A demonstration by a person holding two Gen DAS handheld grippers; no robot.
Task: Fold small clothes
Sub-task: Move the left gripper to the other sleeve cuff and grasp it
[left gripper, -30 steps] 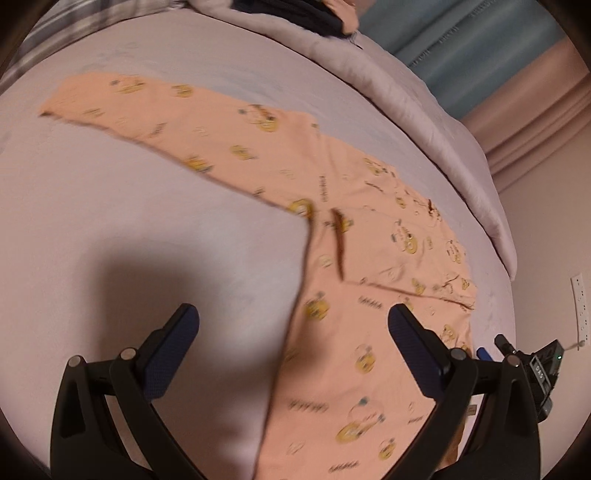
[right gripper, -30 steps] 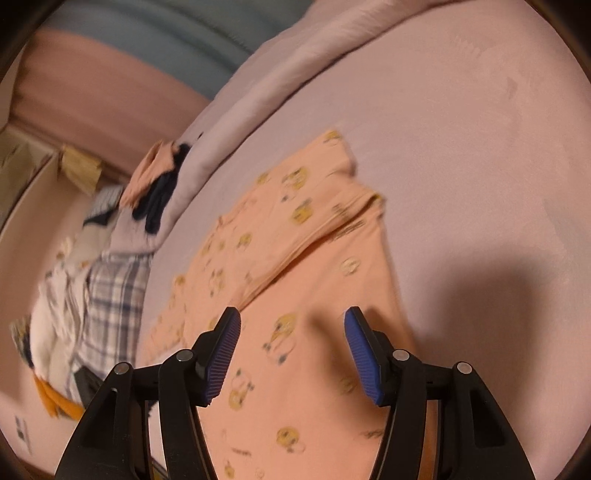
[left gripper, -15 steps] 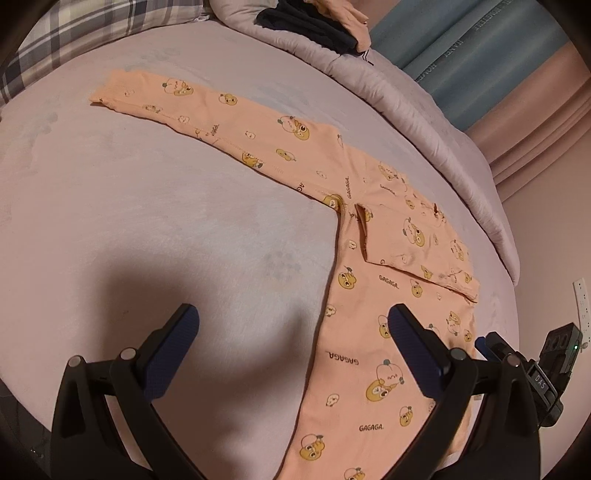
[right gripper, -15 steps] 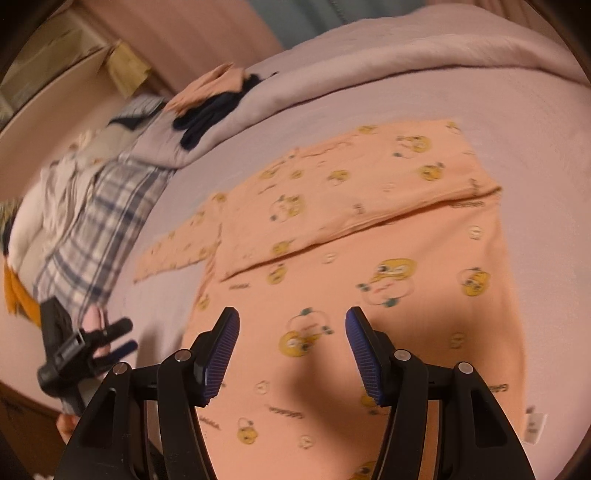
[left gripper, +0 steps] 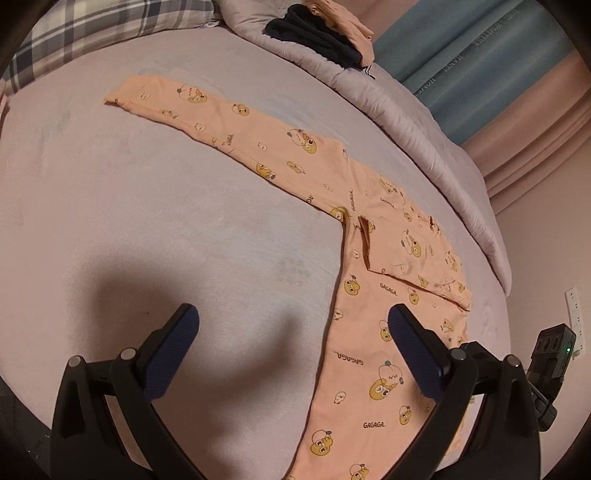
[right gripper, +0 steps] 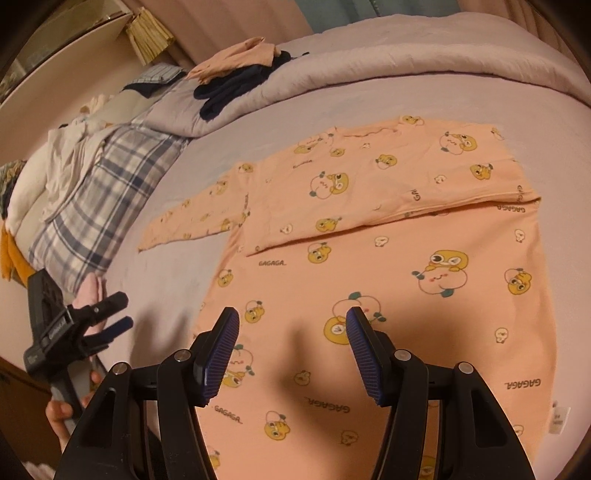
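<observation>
An orange long-sleeved shirt [right gripper: 424, 266] with yellow cartoon prints lies flat on the pale bed sheet [right gripper: 170, 273]. One sleeve is folded across its chest [right gripper: 369, 184]; the other sleeve [left gripper: 221, 122] stretches out flat to the left. My right gripper [right gripper: 291, 347] hovers open above the shirt's lower body, with nothing between its fingers. My left gripper [left gripper: 291, 350] stands open above the sheet at the shirt's left edge, also empty. In the right wrist view the left gripper [right gripper: 118, 310] shows at the far left, held in a hand.
A rolled grey duvet [left gripper: 406, 110] runs along the far side with dark and orange clothes [left gripper: 325, 33] piled on it. A plaid pillow [right gripper: 96, 206] and white laundry [right gripper: 55, 155] lie at the head end. Curtains [left gripper: 480, 59] hang behind, and a wall socket [left gripper: 574, 317] is at the right.
Both grippers have drawn back from the shirt, the right one rolling upright. The shirt now lies still with one sleeve folded over its chest.
</observation>
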